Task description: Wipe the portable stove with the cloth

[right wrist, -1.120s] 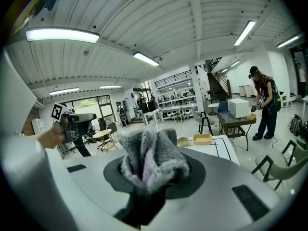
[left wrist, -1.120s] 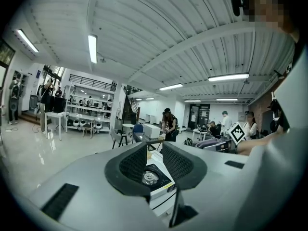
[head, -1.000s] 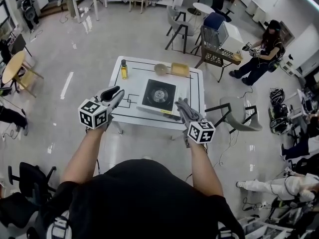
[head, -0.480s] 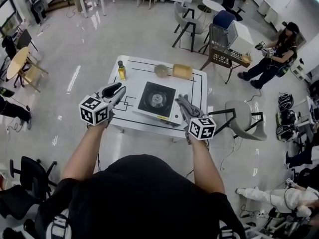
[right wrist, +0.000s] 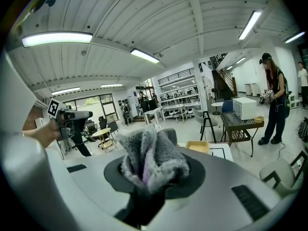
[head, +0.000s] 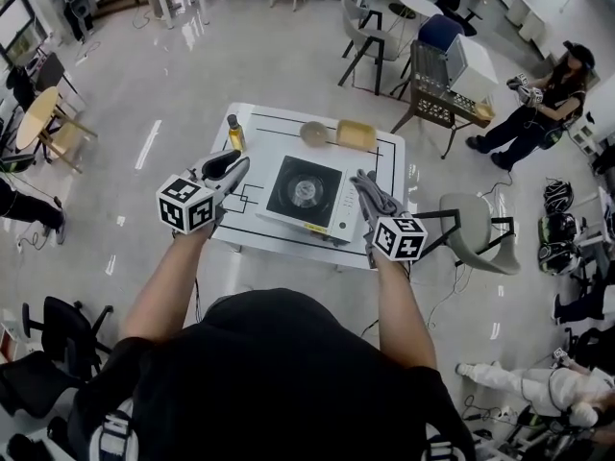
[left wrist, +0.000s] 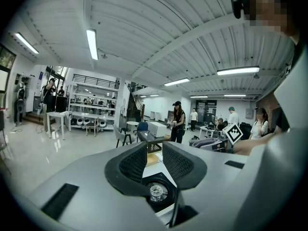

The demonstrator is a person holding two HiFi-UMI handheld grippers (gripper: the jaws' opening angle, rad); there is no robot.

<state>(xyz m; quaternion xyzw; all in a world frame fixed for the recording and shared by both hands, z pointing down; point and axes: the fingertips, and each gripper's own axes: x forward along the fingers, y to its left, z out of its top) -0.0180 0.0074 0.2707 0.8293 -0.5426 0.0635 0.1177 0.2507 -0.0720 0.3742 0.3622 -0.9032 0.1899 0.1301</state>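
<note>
Stove (head: 307, 192) sits about mid-bench, black top with a round burner at its centre, front edge toward the operator; no cloth lies on its top. Cloth (right wrist: 150, 157), grey and fluffy, is bunched and pinched between the jaws of the right tool (head: 366, 189), a tuft standing out past the tips. From the head view that tool hangs at the stove's right-hand front corner. Whether the cloth touches the casing cannot be told from above, and the right gripper view shows only the room beyond the tuft, so I judge no contact yet. Left tool (head: 231, 168) hovers off the stove's left side, jaws drawn in to a narrow slit with nothing between them; its own view looks down over the burner. Further back on the bench (head: 264, 140): a small bottle (head: 233, 133) at the left rear, a round dish (head: 313, 133) and a yellow tray (head: 356, 134) behind the stove, all apart from it. Step in hand, as I read it: approach, cloth already secured, wiping not begun. Next move calls for lowering the right tool until the tuft presses flat on the black top, then sweeping across while skirting the burner. The left tool could brace the stove's near left edge, since a light stove may slide under the stroke.
</note>
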